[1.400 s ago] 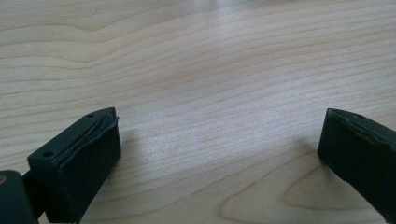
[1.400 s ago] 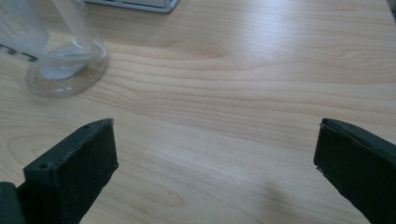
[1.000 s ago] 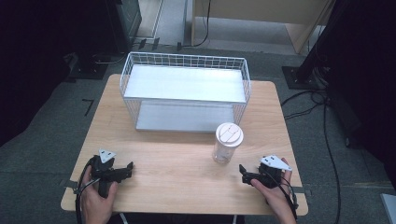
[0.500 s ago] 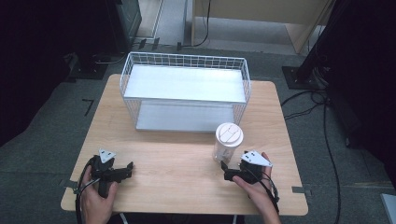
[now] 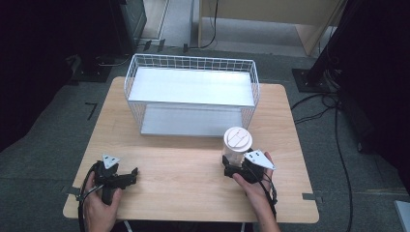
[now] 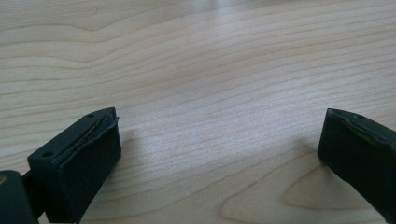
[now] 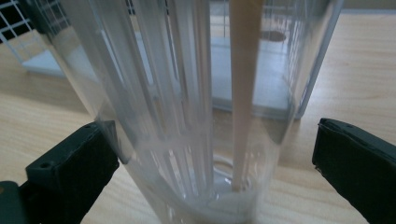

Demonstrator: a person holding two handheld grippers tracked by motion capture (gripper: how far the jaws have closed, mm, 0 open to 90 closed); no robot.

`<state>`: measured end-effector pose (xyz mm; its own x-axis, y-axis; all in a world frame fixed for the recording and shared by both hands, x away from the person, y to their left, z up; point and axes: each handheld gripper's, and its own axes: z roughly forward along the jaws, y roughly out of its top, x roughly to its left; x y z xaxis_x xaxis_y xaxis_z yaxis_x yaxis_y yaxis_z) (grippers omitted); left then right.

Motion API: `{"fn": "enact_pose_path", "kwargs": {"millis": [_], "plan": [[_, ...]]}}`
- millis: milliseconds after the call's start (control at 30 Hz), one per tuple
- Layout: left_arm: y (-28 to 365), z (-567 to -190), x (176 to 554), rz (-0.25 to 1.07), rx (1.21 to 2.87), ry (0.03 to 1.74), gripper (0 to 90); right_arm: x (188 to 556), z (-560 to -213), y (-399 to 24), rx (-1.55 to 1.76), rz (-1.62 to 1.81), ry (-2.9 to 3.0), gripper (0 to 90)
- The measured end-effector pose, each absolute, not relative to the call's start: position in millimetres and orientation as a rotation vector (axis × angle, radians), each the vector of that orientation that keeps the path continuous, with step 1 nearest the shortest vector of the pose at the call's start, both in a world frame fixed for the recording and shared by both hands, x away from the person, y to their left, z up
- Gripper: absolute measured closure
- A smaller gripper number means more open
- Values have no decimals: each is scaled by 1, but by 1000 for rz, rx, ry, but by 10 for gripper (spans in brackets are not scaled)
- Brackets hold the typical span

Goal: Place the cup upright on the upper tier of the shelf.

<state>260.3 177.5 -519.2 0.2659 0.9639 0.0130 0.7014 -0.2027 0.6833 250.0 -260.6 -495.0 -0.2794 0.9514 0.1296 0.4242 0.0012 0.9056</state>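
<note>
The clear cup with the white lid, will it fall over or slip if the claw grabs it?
Probably a little risky. The clear cup is tall and narrow and stands upright, so a sideways bump could tip it. Its see-through wall looks smooth and glossy, so it may slip. It looks nearly empty, so likely light. The right claw is open around it.

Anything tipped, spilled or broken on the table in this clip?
Nothing stands out. The clear cup stands upright with its lid on, between the open jaws of the right gripper. The wire basket sits square on the table.
</note>
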Motion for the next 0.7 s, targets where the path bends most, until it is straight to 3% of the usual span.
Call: {"fn": "enact_pose_path", "kwargs": {"millis": [700], "plan": [[178, -519, 260, 607, 1979, 1499, 0, 253, -467, -243, 1382, 1371, 1524, 124]]}}
